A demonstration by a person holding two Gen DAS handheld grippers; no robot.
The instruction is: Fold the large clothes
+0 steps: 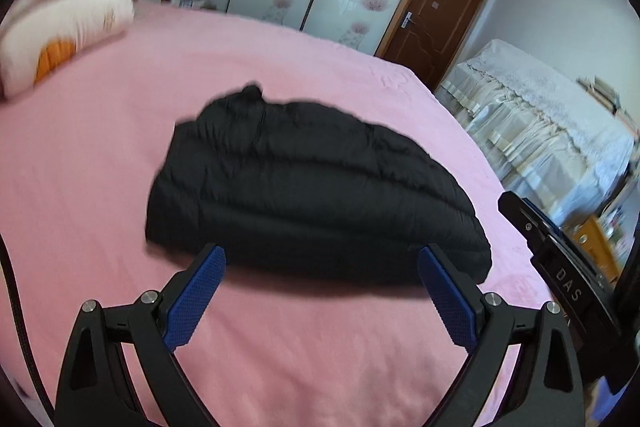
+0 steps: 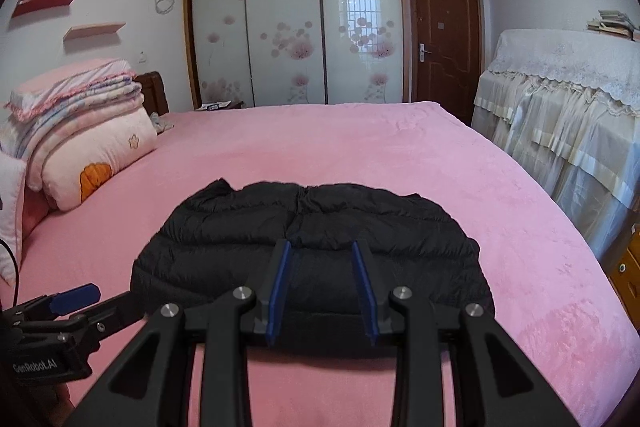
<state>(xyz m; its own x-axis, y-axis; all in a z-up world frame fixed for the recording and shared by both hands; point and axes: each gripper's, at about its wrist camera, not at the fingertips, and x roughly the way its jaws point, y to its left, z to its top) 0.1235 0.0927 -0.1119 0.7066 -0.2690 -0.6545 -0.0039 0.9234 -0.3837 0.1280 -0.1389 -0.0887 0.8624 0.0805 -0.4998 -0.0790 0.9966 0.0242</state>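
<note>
Black puffer jacket (image 2: 308, 251) is seen lying folded in a compact bundle on pink bed (image 2: 500, 219), long axis running left-right across both views. Right gripper (image 2: 322, 291) is held over jacket's near edge, fingers narrowly parted, nothing gripped. Left gripper (image 1: 322, 297) is set just short of the near edge, spread wide, empty; right judged nearer.

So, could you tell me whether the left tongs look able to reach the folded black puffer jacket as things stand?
Probably yes: the left tongs are open, facing the folded black puffer jacket on the pink bedspread, with nothing between.
</note>
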